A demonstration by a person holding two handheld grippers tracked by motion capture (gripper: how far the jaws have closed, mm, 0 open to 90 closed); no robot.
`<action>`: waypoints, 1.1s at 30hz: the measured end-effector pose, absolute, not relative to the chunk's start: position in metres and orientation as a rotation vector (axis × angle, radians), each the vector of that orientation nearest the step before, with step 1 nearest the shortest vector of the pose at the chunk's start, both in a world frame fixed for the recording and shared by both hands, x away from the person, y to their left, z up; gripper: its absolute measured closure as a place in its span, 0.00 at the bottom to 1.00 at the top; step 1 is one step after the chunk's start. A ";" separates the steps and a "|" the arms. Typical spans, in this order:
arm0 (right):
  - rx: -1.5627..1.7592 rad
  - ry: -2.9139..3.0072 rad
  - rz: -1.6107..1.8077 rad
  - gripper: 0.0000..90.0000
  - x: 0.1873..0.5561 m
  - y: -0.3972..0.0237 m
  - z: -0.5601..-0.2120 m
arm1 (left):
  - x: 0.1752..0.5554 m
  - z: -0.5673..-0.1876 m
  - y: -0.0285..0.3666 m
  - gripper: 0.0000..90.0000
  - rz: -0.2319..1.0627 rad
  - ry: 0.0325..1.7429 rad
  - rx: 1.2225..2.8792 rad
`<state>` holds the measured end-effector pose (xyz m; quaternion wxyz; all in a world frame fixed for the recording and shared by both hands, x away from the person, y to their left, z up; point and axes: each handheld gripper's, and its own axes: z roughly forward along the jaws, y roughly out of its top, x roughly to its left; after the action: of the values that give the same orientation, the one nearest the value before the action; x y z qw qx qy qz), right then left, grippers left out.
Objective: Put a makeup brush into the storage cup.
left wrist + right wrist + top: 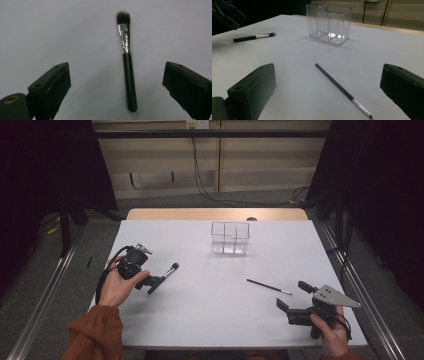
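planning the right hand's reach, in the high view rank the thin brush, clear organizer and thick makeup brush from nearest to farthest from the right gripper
1. thin brush: just left of the right gripper, lying flat ahead of its open jaws.
2. clear organizer: farther back, near the table's middle.
3. thick makeup brush: far across on the left side, by the left gripper.

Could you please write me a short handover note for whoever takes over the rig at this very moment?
Left gripper: open, empty, jaws either side of the thick black-handled makeup brush lying flat on the white table.
Right gripper: open, empty, facing the thin black liner brush, also flat on the table.
Clear plastic divided organiser: upright at the far middle, nothing visible inside.
Done: nothing grasped yet.
Left: probably close on each brush and stand both in the organiser.
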<state>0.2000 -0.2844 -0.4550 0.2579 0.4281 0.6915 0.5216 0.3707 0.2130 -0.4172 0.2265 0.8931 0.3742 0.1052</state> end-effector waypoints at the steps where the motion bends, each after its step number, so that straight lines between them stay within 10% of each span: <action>1: 1.161 1.877 1.415 0.00 0.200 -0.284 -0.455 | 0.372 -0.417 0.213 0.09 0.279 1.045 2.461; 33: 1.159 1.889 1.408 0.00 0.201 -0.284 -0.456 | 0.388 -0.437 0.198 0.08 0.136 1.049 2.767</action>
<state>0.2006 -0.2840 -0.4556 0.2549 0.4267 0.6957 0.5186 0.3880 0.1981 -0.4374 0.0894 0.9304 0.3527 0.0458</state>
